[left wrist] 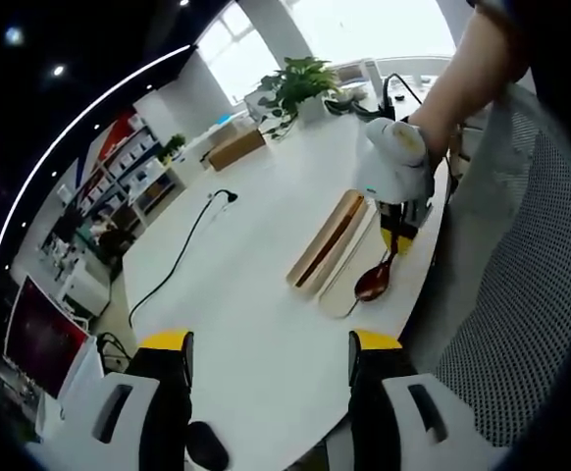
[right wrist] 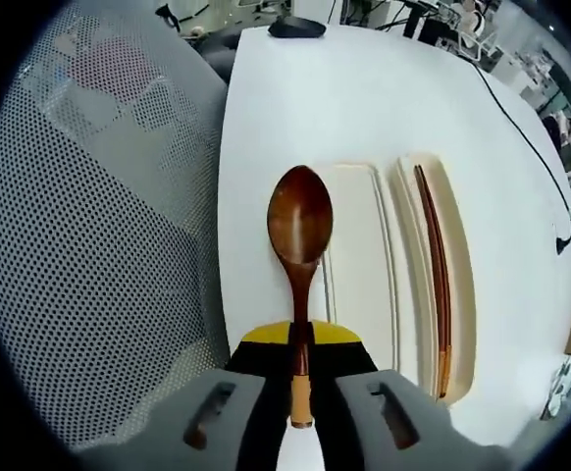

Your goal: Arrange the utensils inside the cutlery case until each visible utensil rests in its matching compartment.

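The right hand-held gripper (right wrist: 301, 345) is clenched on a wooden spoon (right wrist: 299, 245), held just beside the cutlery case (right wrist: 364, 255) on the white bench (right wrist: 295, 108); chopsticks (right wrist: 437, 265) lie in the case's far compartment. The left hand-held gripper (left wrist: 271, 355) is released.

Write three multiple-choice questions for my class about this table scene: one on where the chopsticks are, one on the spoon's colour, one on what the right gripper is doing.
1. Where do the chopsticks lie?
A. In a compartment of the case
B. On the mesh chair
C. In the left gripper

2. What colour is the spoon bowl?
A. Silver
B. Dark brown
C. Blue

3. What is the right gripper doing?
A. Open and empty
B. Shut on the chopsticks
C. Shut on the spoon

Answers: 1 A, they lie along the case's narrow far tray; 2 B, the bowl is glossy dark brown wood; 3 C, the spoon's handle is pinched between its jaws, while the left gripper is open.
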{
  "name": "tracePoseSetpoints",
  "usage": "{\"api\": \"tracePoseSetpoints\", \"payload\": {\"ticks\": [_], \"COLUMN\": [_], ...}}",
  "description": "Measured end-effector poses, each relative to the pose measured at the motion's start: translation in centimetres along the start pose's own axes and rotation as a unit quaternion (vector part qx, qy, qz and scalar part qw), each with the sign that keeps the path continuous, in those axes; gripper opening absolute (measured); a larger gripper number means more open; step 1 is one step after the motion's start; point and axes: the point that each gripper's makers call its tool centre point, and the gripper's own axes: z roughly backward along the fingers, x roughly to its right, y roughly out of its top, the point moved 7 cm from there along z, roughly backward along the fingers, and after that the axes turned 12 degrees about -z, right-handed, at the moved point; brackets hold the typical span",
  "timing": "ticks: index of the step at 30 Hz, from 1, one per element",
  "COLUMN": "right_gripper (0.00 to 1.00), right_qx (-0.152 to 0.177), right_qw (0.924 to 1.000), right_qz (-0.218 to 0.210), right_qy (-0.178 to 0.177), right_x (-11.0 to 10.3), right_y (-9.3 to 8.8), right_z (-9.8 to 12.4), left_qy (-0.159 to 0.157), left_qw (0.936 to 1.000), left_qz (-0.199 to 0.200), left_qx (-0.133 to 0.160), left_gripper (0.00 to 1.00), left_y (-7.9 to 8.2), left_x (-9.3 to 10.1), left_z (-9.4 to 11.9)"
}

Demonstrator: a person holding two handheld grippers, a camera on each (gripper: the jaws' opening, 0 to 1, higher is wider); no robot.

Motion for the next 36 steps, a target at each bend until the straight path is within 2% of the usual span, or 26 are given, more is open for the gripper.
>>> {"api": "tracePoseSetpoints", "payload": {"ticks": [10,18,36], "right_gripper": [0.01,0.01,0.01], "right_qx": [0.007,0.021,0.026], "right_qw": [0.9997,0.9989,0.9986], "right_qz": [0.000,-0.019,-0.020], "right_qy": [-0.022,-0.038,-0.041], "right_x": [1.1,2.2,2.5], "right_y": [-0.2,-0.2,-0.2], "right_z": [0.4,0.8,0.7], "left_qy": [-0.001,-0.003,-0.007], "left_qw": [1.0000,1.0000,1.0000], "left_qz": [0.000,0.001,0.001], "left_qx": [-0.001,-0.003,-0.006], "left_gripper": [0.66,0.65,0.66], "left_y": [0.0,-0.1,-0.1], "left_x": [0.0,0.1,0.1], "left_z": [-0.1,-0.1,-0.2]}}
